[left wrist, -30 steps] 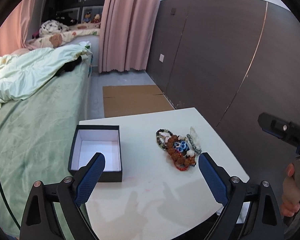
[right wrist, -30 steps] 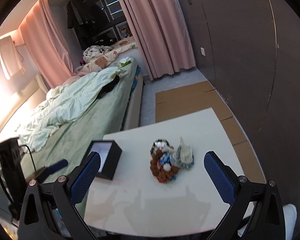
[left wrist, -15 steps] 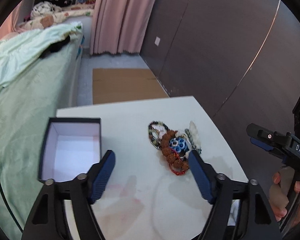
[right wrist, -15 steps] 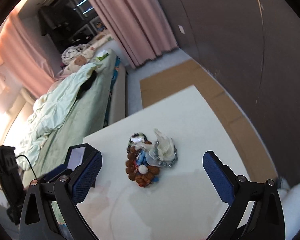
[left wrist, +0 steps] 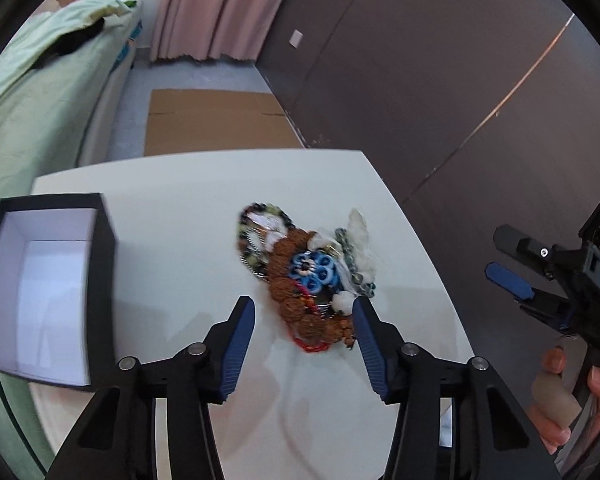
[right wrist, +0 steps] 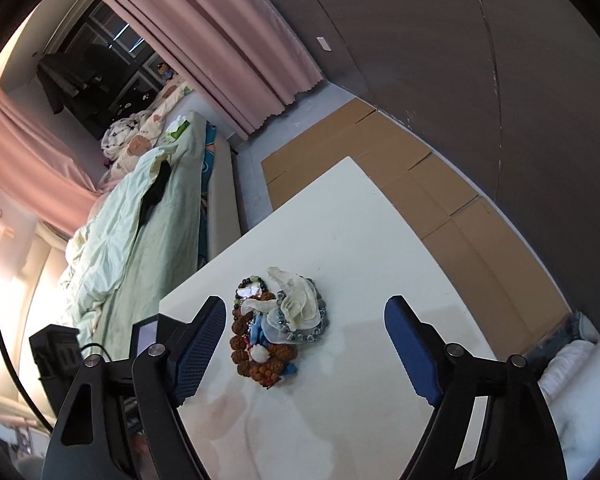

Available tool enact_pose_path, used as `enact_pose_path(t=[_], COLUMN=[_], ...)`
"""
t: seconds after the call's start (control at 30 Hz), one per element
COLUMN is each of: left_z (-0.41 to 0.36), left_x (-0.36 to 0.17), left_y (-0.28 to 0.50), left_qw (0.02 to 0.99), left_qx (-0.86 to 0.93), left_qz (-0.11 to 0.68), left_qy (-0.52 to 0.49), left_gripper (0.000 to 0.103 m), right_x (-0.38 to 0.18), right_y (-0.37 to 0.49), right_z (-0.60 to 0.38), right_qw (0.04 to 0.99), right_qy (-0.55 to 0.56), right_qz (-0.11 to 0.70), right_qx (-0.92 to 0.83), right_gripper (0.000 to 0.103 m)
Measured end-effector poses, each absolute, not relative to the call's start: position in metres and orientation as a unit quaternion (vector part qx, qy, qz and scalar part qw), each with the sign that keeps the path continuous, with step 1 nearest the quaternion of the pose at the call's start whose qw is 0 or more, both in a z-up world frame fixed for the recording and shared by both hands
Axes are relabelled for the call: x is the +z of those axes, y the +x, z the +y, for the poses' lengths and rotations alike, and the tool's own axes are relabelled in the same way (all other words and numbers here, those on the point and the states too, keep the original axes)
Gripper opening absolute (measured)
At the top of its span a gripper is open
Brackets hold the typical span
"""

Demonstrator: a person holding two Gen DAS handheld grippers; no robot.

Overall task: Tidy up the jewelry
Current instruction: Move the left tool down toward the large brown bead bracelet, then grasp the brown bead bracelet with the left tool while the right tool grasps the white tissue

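A tangled heap of jewelry lies mid-table: brown bead strands, a blue beaded piece, dark bead loops, a red cord and a clear plastic bag. It also shows in the right wrist view. An open black box with a white inside stands at the table's left. My left gripper is open and empty, its fingertips just short of the heap's near end. My right gripper is open and empty, held above the heap; it also shows at the right of the left wrist view.
The white table has a bed with a green cover along its left side. Cardboard lies on the floor beyond it. A dark wall runs along the right.
My left gripper has moved forward and down toward the heap and its jaws have narrowed. My right gripper has tilted and come closer over the heap.
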State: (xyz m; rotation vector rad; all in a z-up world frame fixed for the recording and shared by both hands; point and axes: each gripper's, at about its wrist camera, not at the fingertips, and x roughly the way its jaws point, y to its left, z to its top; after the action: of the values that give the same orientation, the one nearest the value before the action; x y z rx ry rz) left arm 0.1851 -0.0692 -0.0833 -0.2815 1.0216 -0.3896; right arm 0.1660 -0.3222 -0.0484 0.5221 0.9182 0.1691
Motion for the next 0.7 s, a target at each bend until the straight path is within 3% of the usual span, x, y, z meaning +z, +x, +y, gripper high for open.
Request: enact_pose_path(t=[0.27,0.33,0.37,0.4,0.53,0.57,0.7], left_z=[-0.08,-0.078,-0.078,-0.076,-0.071,-0.069,-0.064], left_x=[-0.113,-0.119,-0.121,-0.123,-0.123,-0.121,-0.108], left_y=[0.204,0.206,0.207,0.207,0.209,0.209,0.21], left_qw=[0.831,0.831,0.831,0.833,0.835,0.837,0.843], left_qx=[-0.169,-0.164,-0.163,-0.158,-0.164,-0.167,-0.178], left_qz=[0.509,0.511,0.511,0.509,0.497,0.492,0.474], left_qy=[-0.144,-0.145,-0.146,-0.15,-0.169,-0.172,-0.184], left_gripper=[0.042,0.035,0.023,0.019,0.014,0.0,0.0], right_x=[-0.066,-0.075,-0.08,-0.084,-0.102,-0.106,-0.12], right_y=[0.176,0.182,0.187,0.192,0.208,0.21,0.221], right_z=[-0.321,-0.316,-0.312,-0.308,-0.294,-0.293,-0.284], right_qw=[0.84,0.831,0.825,0.821,0.804,0.802,0.789], right_qy=[0.272,0.277,0.276,0.276,0.272,0.272,0.276], right_qz=[0.462,0.474,0.483,0.49,0.517,0.521,0.536], right_qx=[0.085,0.093,0.097,0.1,0.109,0.109,0.114], right_gripper=[0.067,0.066,0.064,0.064,0.062,0.059,0.05])
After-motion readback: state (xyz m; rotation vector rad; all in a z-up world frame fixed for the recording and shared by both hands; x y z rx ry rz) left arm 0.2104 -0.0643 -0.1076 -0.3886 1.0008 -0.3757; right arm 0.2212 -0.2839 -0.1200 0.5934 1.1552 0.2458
